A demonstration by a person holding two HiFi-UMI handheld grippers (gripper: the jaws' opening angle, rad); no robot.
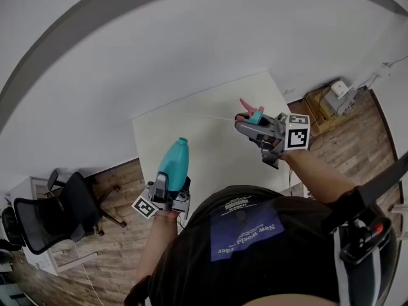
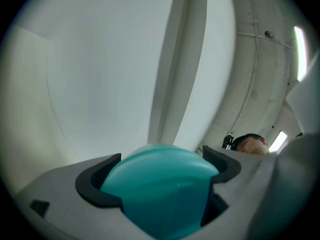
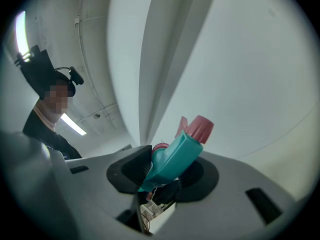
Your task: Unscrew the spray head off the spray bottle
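A teal spray bottle (image 1: 174, 162) without its head stands upright in my left gripper (image 1: 171, 182), above the white table's near edge. In the left gripper view its rounded body (image 2: 162, 184) fills the space between the two dark pads, which press on it. The teal spray head (image 1: 255, 117), with a pink nozzle and trigger, is apart from the bottle and is held in my right gripper (image 1: 250, 123) over the table's right side. In the right gripper view the spray head (image 3: 175, 158) sits tilted between the dark pads, pink nozzle cap up and to the right.
The white table (image 1: 210, 126) stands against a white wall. A black office chair (image 1: 64, 212) is on the wooden floor to the left. Boxes and a small device (image 1: 331, 97) lie on the floor at the right. The person's dark torso fills the lower head view.
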